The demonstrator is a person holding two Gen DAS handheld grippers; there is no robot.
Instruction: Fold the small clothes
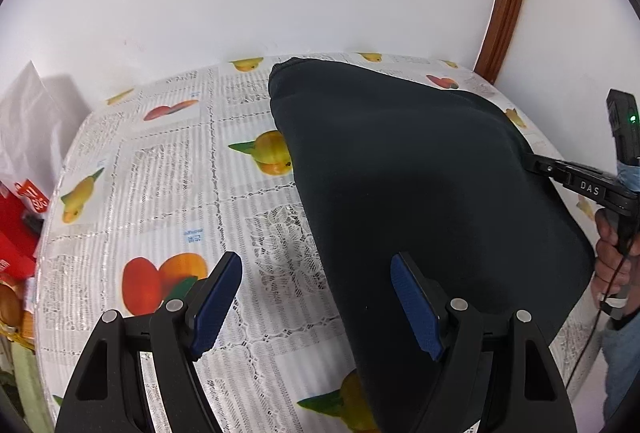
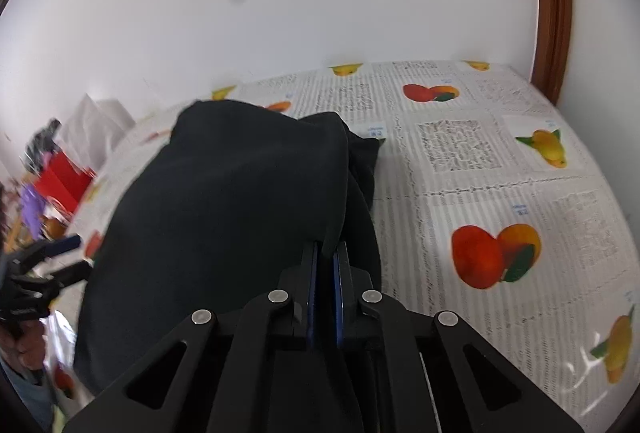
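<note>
Blue pads of the left tool (image 1: 316,307) stand wide apart above the counter (image 1: 160,169), gripping nothing. Further right, the dark garment (image 1: 420,173) lies on the fruit-printed cloth, and the right tool (image 2: 326,253) is closed, pinching its edge.

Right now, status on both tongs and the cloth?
Right tongs shut on dark garment edge. Left tongs open, empty, over the tablecloth. Nothing in the way.
</note>
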